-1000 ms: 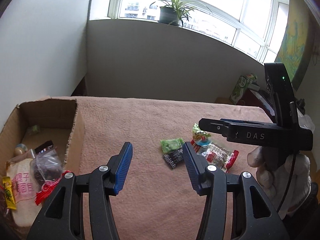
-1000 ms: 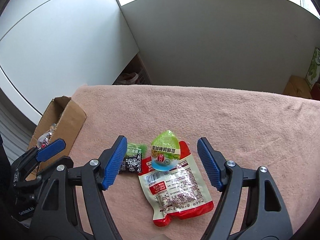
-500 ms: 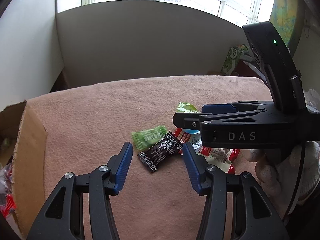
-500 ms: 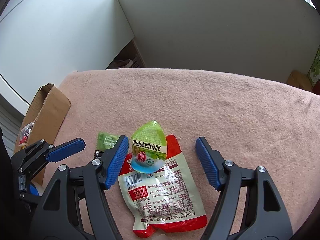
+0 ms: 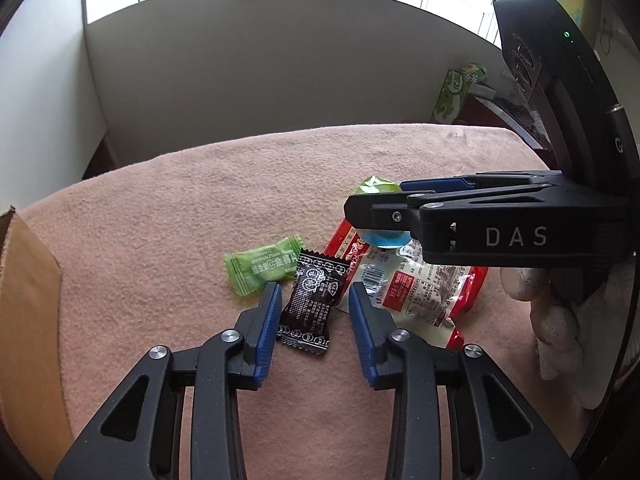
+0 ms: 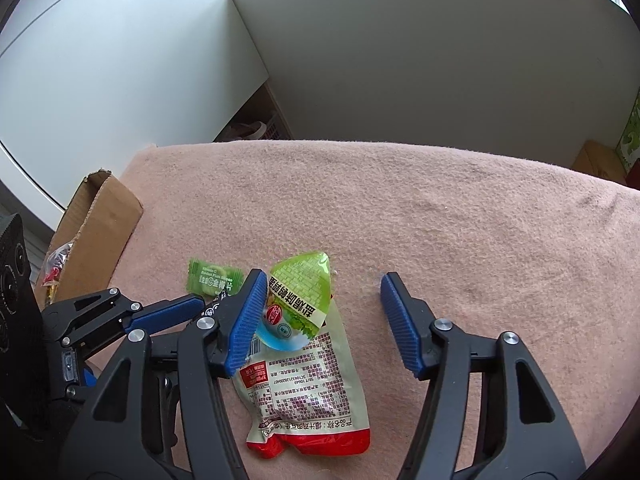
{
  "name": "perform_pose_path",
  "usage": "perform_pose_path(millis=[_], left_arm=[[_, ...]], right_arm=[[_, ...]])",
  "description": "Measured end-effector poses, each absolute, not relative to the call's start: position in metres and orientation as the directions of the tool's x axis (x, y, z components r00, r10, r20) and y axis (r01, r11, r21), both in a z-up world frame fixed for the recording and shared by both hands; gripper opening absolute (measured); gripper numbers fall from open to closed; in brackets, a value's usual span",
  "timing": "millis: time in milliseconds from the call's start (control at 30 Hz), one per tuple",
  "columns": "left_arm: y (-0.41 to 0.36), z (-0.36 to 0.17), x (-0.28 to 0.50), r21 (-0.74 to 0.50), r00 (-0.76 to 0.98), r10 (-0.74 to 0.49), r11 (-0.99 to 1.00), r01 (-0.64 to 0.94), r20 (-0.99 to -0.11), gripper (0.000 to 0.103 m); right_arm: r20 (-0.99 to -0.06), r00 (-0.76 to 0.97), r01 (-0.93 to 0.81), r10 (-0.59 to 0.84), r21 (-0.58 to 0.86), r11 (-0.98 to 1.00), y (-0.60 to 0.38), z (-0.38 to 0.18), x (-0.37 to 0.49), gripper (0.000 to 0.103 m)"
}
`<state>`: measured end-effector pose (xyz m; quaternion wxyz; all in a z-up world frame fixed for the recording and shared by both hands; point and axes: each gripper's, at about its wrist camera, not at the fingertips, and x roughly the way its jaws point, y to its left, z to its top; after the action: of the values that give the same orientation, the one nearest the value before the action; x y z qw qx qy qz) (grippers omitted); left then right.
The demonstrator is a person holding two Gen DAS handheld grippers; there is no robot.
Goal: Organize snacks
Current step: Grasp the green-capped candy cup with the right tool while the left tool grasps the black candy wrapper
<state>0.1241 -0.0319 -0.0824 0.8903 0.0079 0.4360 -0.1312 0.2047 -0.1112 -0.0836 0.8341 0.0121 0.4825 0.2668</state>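
A black candy wrapper [image 5: 310,304] lies on the pink blanket, between the blue pads of my open left gripper [image 5: 314,300]. A green candy [image 5: 262,269] lies just left of it; it also shows in the right wrist view [image 6: 212,278]. A green-lidded jelly cup [image 6: 300,300] rests on a red and white snack pouch [image 6: 304,392]. My right gripper [image 6: 323,296] is open low around the cup and pouch top, its left pad beside the cup. The left gripper [image 6: 160,316] shows at the lower left there.
A cardboard box [image 6: 100,224] with snacks inside stands at the blanket's left edge; its wall shows in the left wrist view [image 5: 24,300]. A low grey-white wall runs behind the table. A green carton [image 5: 456,92] stands at the far right.
My left gripper swung right, away from the box, and dropped to straddle the black candy. My right gripper moved forward and lower over the jelly cup and pouch.
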Motion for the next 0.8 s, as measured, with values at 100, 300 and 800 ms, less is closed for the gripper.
perform_pose_path(millis=[100, 300, 800], left_arm=[[-0.037, -0.083, 0.127, -0.071, 0.594, -0.195, 0.972, 0.226, -0.780, 0.033], [-0.034, -0.089, 0.130, -0.062, 0.599, -0.167, 0.979, 0.192, -0.783, 0.025], [-0.027, -0.088, 0.128, -0.051, 0.613, -0.137, 0.986, 0.156, -0.778, 0.022]], right_arm=[[-0.798, 0.392, -0.438, 0.457, 0.275, 0.856, -0.109, -0.085, 0.204, 0.062], [-0.809, 0.417, -0.470, 0.414, 0.198, 0.860, -0.097, -0.087, 0.195, 0.062], [-0.792, 0.460, -0.438, 0.401, 0.191, 0.879, -0.110, -0.078, 0.195, 0.024]])
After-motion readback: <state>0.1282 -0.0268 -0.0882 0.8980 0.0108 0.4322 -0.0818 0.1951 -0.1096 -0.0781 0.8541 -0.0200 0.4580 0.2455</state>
